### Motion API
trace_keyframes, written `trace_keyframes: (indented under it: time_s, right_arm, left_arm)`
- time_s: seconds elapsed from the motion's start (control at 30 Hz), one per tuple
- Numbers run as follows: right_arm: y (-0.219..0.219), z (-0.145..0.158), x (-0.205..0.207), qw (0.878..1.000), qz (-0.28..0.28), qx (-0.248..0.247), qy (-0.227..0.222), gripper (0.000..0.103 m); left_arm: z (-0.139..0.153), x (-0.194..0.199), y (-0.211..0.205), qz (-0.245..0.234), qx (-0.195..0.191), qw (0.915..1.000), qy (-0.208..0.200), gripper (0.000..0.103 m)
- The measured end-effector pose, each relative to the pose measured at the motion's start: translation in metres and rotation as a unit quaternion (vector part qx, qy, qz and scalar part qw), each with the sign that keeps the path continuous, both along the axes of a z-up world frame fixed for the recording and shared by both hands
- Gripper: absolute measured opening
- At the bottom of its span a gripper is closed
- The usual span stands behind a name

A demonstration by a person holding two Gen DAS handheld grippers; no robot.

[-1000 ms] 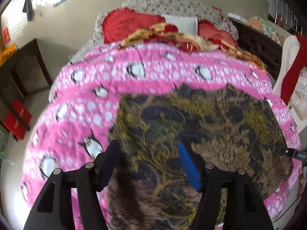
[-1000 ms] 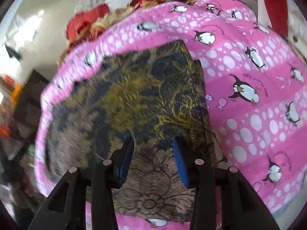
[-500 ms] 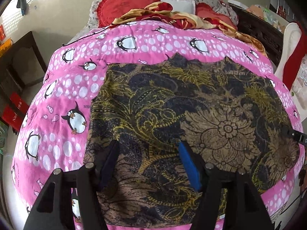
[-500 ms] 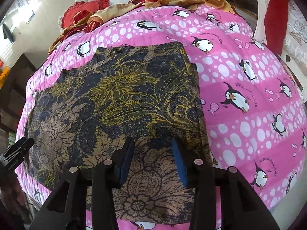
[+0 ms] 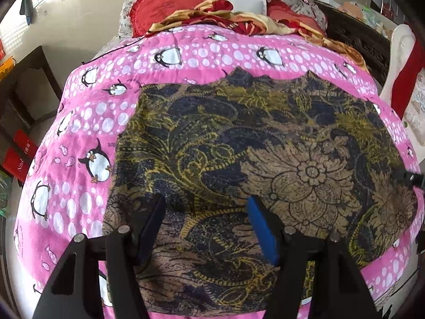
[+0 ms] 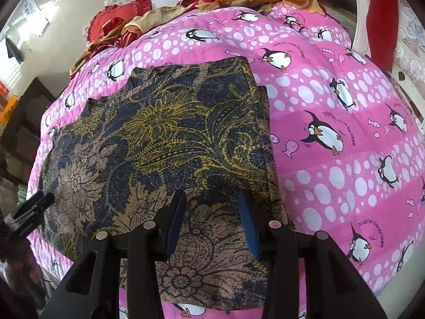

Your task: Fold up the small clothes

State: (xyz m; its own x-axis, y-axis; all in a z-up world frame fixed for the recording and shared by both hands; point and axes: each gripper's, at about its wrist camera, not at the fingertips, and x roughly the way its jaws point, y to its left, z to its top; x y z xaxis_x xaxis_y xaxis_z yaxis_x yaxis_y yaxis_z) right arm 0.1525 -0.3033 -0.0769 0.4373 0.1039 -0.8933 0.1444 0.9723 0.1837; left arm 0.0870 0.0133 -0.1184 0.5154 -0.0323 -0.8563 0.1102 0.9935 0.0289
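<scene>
Dark floral-patterned cloth garment (image 5: 239,159) lies spread flat on our bed's pink penguin-print quilt (image 5: 79,138). We hold the left hand-held gripper (image 5: 207,212) and the right hand-held gripper (image 6: 209,207) above it, both spread wide, gripping nothing.

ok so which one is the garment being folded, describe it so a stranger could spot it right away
Start from the bed's pink penguin quilt. Spread flat on its near half lies the dark floral garment, below both open sets of jaws. Unlike the red and gold bedding bunched by the pillows, it is navy with yellow and tan flowers.
</scene>
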Motion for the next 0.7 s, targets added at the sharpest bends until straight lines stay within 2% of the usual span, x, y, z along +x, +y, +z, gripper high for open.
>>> trace_keyframes:
  time_s: [0.07, 0.13, 0.17, 0.27, 0.3, 0.33, 0.4, 0.43, 0.53, 0.6, 0.7]
  right_arm:
    - [-0.007, 0.006, 0.003, 1.0, -0.011, 0.021, 0.0, 0.024]
    - [-0.008, 0.013, 0.011, 1.0, -0.011, 0.021, -0.011, 0.025]
    - [-0.008, 0.016, 0.02, 0.999, -0.005, 0.039, -0.018, 0.025]
    - [-0.018, 0.004, 0.054, 0.987, 0.013, 0.161, -0.018, 0.027]
    - [-0.024, -0.006, 0.065, 0.984, 0.004, 0.176, -0.01, 0.027]
    - [-0.036, -0.019, 0.076, 0.985, -0.024, 0.169, 0.005, 0.023]
    - [-0.058, -0.028, 0.079, 0.978, -0.066, 0.198, 0.001, 0.017]
    - [-0.072, -0.024, 0.072, 0.973, -0.091, 0.211, -0.007, 0.018]
    - [-0.089, -0.007, 0.043, 0.973, -0.124, 0.192, -0.032, 0.026]
    - [-0.093, 0.005, 0.009, 0.966, -0.129, 0.216, -0.049, 0.028]
    - [-0.082, 0.01, -0.037, 0.956, -0.124, 0.259, -0.053, 0.039]
  left_arm:
    - [-0.008, 0.001, -0.002, -0.001, 0.004, 1.0, 0.006, 0.068]
    - [-0.012, 0.001, -0.004, -0.001, 0.009, 0.9999, 0.006, 0.069]
    - [-0.012, 0.002, -0.005, -0.001, 0.011, 0.9999, 0.003, 0.07]
    - [-0.012, 0.004, -0.006, -0.001, 0.012, 0.9999, 0.005, 0.071]
    - [-0.012, 0.004, -0.006, -0.001, 0.011, 0.9999, 0.006, 0.071]
    - [-0.011, 0.004, -0.006, -0.002, 0.01, 0.9999, 0.006, 0.071]
    - [-0.009, 0.003, -0.003, 0.0, 0.007, 1.0, 0.003, 0.071]
    - [-0.009, 0.003, -0.002, 0.002, 0.006, 1.0, 0.002, 0.071]
    - [-0.01, 0.004, -0.001, 0.011, -0.001, 0.9999, 0.002, 0.071]
    - [-0.008, 0.003, -0.002, 0.013, -0.009, 0.9999, 0.0, 0.071]
    - [-0.005, -0.001, -0.004, 0.012, -0.018, 0.9998, -0.004, 0.071]
